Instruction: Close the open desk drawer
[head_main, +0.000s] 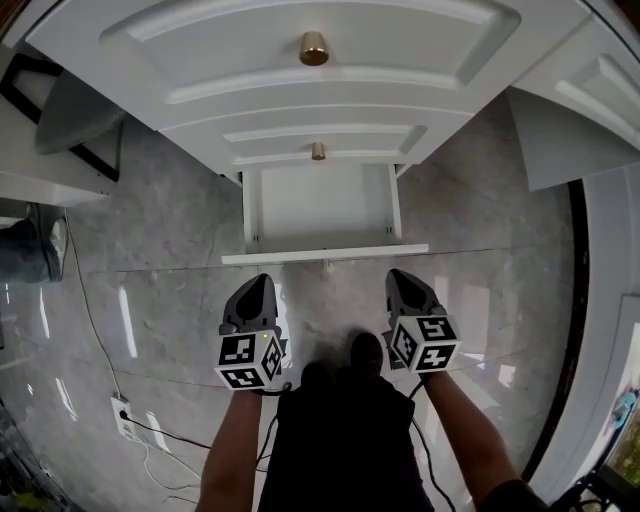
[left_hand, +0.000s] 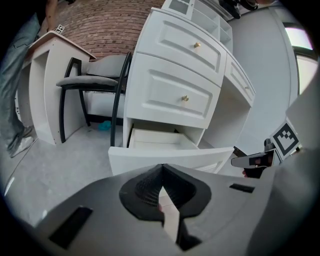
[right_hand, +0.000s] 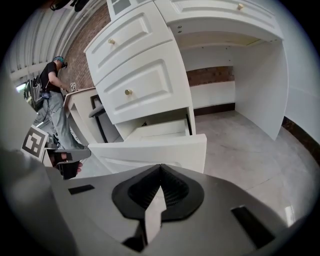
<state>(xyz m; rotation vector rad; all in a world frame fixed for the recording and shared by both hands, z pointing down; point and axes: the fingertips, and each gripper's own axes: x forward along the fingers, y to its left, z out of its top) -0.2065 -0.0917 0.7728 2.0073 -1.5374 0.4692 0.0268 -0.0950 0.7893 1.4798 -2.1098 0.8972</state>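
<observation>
The white desk's bottom drawer (head_main: 320, 206) stands pulled out, its front panel (head_main: 325, 254) nearest me. It also shows as the open drawer (left_hand: 170, 158) in the left gripper view and the open drawer (right_hand: 155, 149) in the right gripper view. My left gripper (head_main: 262, 281) hovers just short of the panel's left half, jaws shut and empty. My right gripper (head_main: 399, 275) hangs level with it before the panel's right end, also shut and empty. Neither touches the panel. Each gripper view looks over its own shut tips, left gripper (left_hand: 162, 171) and right gripper (right_hand: 160, 171), at the panel.
Two shut drawers with brass knobs (head_main: 314, 48) sit above the open one. A black-framed chair (left_hand: 95, 82) and a side table stand left of the desk. The desk's knee space (right_hand: 235, 85) opens to the right. A power strip (head_main: 122, 412) with cables lies on the floor. A person (right_hand: 52, 95) stands far off.
</observation>
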